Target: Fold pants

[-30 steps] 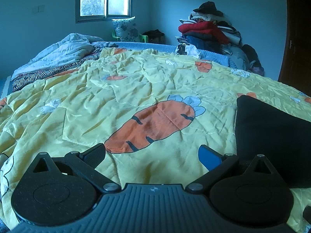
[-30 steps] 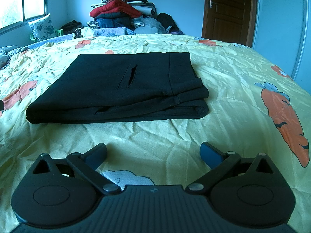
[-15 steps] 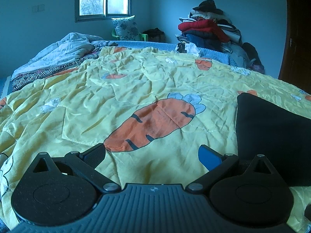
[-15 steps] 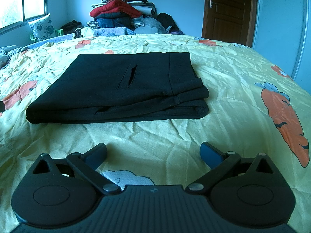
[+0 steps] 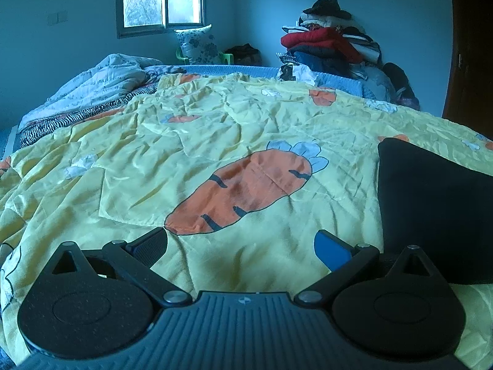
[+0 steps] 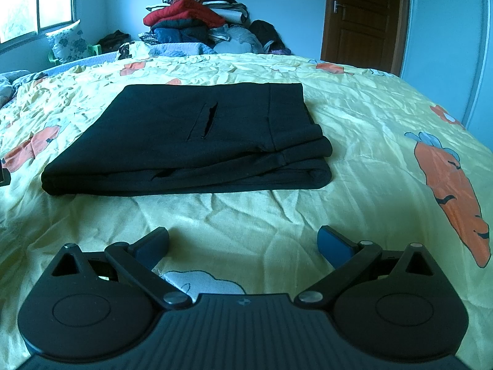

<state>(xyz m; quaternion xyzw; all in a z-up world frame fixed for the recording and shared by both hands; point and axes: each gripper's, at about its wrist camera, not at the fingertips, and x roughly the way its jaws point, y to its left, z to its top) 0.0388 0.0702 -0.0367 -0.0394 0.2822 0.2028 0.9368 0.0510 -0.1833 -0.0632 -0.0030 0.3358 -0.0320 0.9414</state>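
Lying folded, black knit pants [image 6: 191, 141], rectangular, on wrinkled quilt [image 6: 354, 117]

My folded pants [image 6: 191, 141] lie flat on the bedspread [image 6: 246, 215], mid-bed, their layered edge facing me. My right gripper [image 6: 243, 243] sits before them, nearer the bed's near edge, apart from the cloth, jaws spread with only bedspread between. My left gripper [image 5: 240, 243] is left of the pants; a corner of them [image 5: 431, 215] shows just right of its right finger, jaws likewise spread. Behind the bed's far edge: clothes pile [image 6: 197, 21] against the wall, pillow [image 6: 66, 41] below the window [image 5: 160, 0], door [image 6: 363, 18] at the far right. A crumpled quilt [image 5: 98, 86] lies along the far left edge.
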